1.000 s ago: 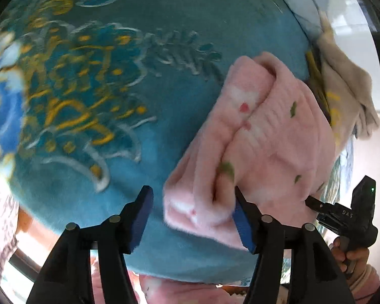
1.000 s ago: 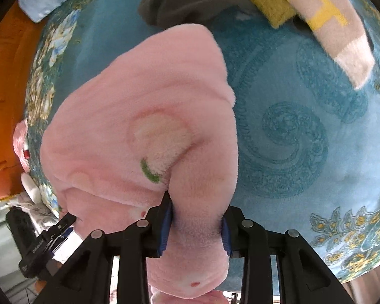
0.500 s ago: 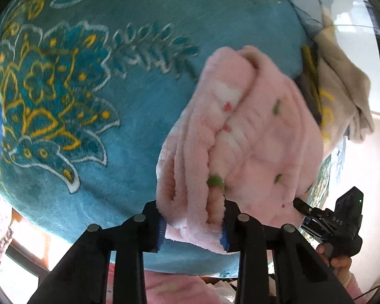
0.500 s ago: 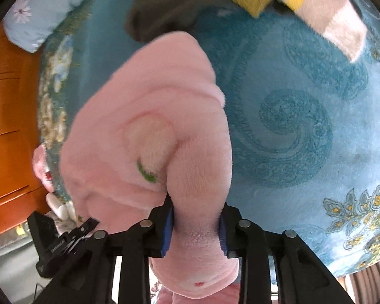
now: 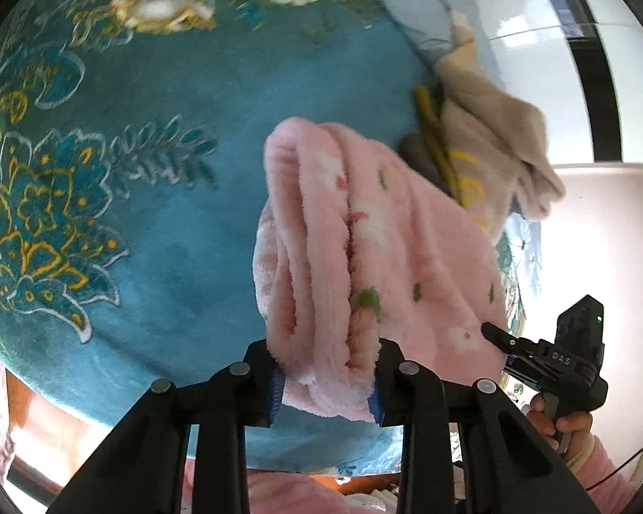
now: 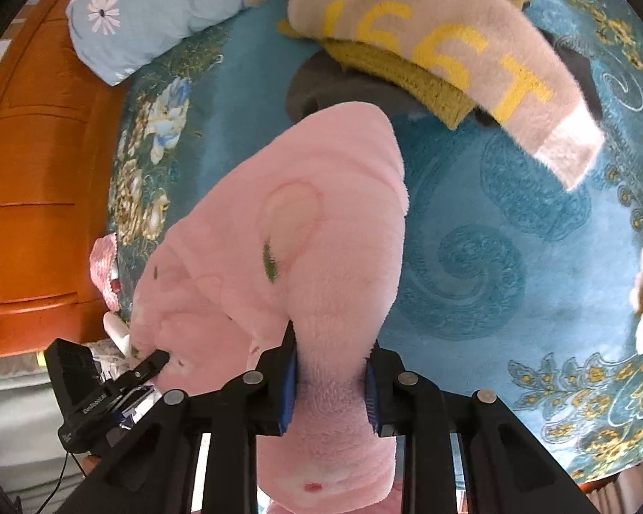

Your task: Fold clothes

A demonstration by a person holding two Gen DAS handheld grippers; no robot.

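Right, both my grippers have the pink fleece (image 5: 390,231) now: the left gripper (image 5: 326,379) is clamped on a bunched, layered edge, and the right gripper (image 6: 331,379) has just been closing on a thick roll of the same garment, pads pressed into the pile. The fleece hangs off both grips, lifted clear above the teal blanket (image 5: 158,257), sagging between my hands. I judge this the lift-and-spread step, with no fold laid yet. Next I need to draw my hands apart to pull it taut, then lower it flat onto open blanket, short of the clothes pile (image 6: 441,47) beyond.
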